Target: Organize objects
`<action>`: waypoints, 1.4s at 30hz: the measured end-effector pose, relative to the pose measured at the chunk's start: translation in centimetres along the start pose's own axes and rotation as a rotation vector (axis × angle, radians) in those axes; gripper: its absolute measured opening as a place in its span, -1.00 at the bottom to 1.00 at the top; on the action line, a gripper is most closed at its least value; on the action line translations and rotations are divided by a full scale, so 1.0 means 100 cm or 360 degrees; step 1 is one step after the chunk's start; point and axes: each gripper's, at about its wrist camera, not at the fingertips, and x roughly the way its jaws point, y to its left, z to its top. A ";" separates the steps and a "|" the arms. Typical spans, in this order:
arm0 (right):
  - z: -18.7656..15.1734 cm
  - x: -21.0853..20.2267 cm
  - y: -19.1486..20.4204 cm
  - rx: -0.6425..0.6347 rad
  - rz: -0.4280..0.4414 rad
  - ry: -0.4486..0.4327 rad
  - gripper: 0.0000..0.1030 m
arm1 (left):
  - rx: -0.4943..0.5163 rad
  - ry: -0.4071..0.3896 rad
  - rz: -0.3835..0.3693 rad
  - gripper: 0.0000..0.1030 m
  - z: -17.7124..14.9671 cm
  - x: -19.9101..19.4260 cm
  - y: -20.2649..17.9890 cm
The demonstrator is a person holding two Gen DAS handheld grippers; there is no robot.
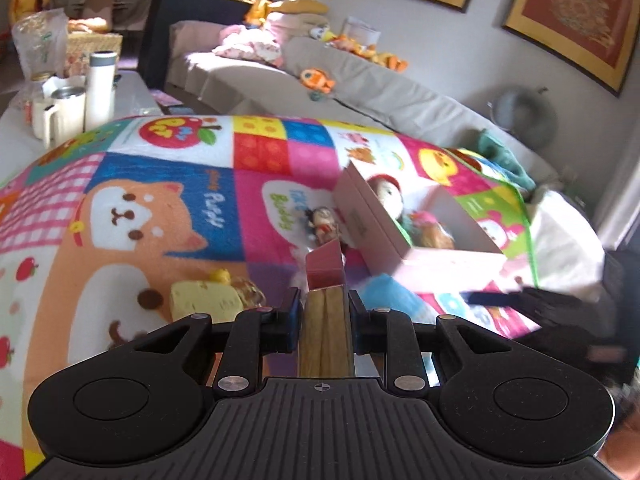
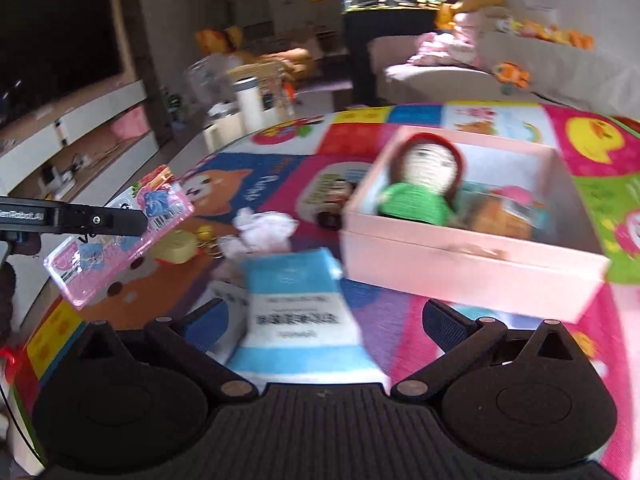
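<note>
Currently carrying | left gripper (image 1: 324,312) is pinching pink packet (image 2: 120,236); right gripper (image 2: 324,320) is gaping over blue pouch (image 2: 296,312) | risk: thin-edge pinch is inviting slip before pink box (image 2: 460,256)

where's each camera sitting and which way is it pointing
Left wrist: on the left claw, looking forward and down across the colourful blanket toward the sofa; its own shut fingers pinch a pink packet, and the right claw shows at the right.
Right wrist: on the right claw, looking down over a blue and white pack between its spread fingers; the left claw enters from the left.
Shared: blanket, pink box with the doll, sofa.
</note>
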 end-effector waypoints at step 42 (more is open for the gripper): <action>-0.016 -0.113 -0.119 0.0298 -0.0509 -0.0349 0.04 | 0.0033 -0.0286 -0.0009 -0.48 0.062 0.143 -0.106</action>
